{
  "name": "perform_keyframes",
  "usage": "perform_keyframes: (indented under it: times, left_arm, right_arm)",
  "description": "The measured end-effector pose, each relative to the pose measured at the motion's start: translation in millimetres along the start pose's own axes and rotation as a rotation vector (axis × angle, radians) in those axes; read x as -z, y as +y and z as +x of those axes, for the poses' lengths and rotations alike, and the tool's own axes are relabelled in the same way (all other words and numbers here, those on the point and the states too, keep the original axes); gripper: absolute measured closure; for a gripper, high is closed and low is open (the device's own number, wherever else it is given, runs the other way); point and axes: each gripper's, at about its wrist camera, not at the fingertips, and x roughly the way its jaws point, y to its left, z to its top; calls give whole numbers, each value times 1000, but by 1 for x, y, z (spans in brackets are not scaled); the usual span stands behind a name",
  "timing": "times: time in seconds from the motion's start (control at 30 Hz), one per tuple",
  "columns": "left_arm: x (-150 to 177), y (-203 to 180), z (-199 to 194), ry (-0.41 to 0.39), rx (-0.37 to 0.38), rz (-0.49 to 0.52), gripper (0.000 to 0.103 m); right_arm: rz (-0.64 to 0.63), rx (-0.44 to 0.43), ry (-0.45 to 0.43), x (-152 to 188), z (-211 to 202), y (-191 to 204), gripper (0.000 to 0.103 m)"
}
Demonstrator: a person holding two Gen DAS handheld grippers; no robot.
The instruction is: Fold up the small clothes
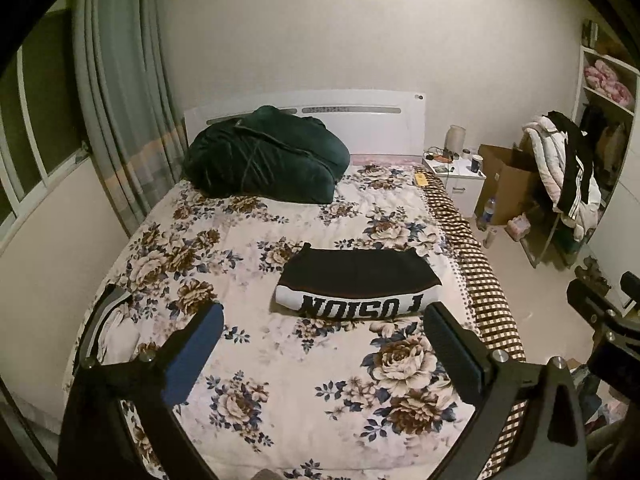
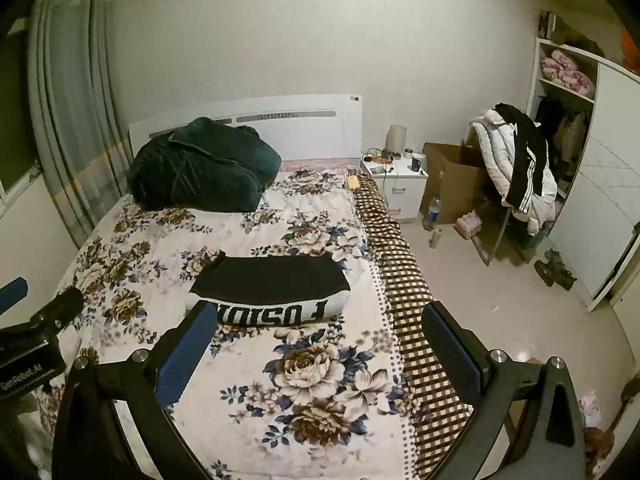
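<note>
While you hold both tools above the near end of the bed, each one is spread wide with nothing between its blue pads. Your left tool hangs over the floral bedspread, its fingers clear of the cloth, and your right tool hovers the same way nearer the bed's right edge, released and empty. In the left wrist view, part of the right tool's black body shows at the right edge.

Just beyond the fingertips lies the folded black and white garment with large block lettering, flat on the bedspread towards the right half of the bed. Its white lettered band faces you and its black part lies behind. Neither tool touches it.

Along the right side of the bed runs a brown and cream checked blanket. Farther back, a dark green bundled quilt sits on the left against the white headboard. Beside the headboard stands a white bedside cabinet with small items on top, then an open cardboard box and a chair heaped with white and black clothing. A grey-green curtain hangs on the left.
</note>
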Motion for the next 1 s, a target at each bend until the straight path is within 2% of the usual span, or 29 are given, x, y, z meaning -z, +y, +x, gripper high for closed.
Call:
perform_keyframes:
  times: [0.37,1.0]
  left_arm:
    - [1,5,-6,3,-19,-12,1]
    - [-2,6,-16,-3,-21,-12,1]
  right_arm:
    - [-22,-33,-9,-12,-1,6,0]
    - [-28,-57,-4,-6,-3,6,0]
